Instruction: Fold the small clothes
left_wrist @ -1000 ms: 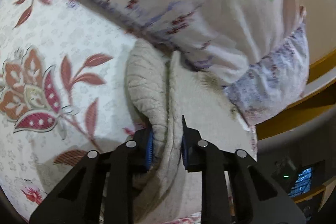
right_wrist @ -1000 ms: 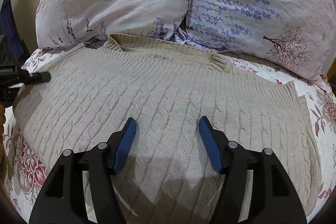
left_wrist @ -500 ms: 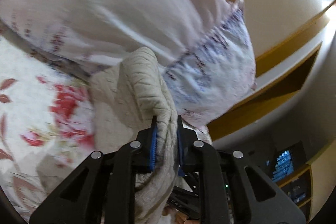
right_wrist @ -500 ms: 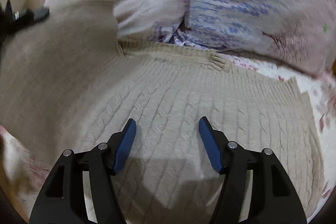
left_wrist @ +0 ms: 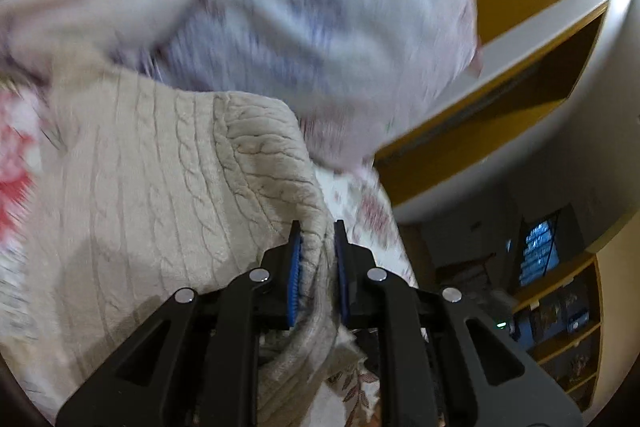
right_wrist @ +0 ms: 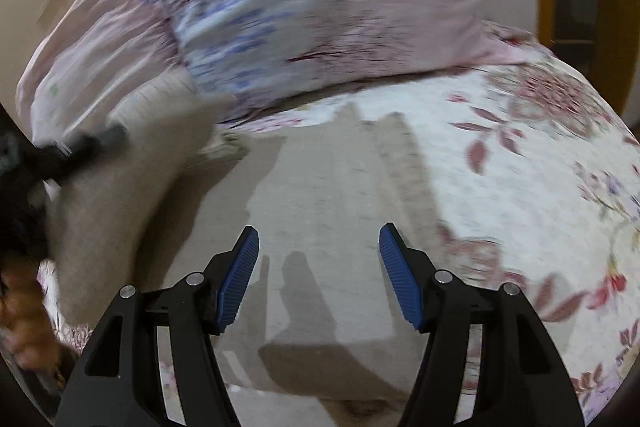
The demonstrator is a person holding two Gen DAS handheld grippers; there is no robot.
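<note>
Sweater [left_wrist: 160, 187] edge just got lifted off the bed [right_wrist: 520, 155] toward the pillows [right_wrist: 320, 7], left gripper [left_wrist: 316, 275] fingers clamped on it; right gripper [right_wrist: 318, 275] fingers open, so the fold's underway.

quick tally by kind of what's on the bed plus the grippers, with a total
sweaters: 1, the beige knit sweater, one edge pinched in the left gripper
pillows: 2, the pink pillow and the blue-flowered pillow
bedsheets: 1, the floral bedsheet
grippers: 2, the left one shut on the knit, the right gripper with jaws open
total: 6
</note>
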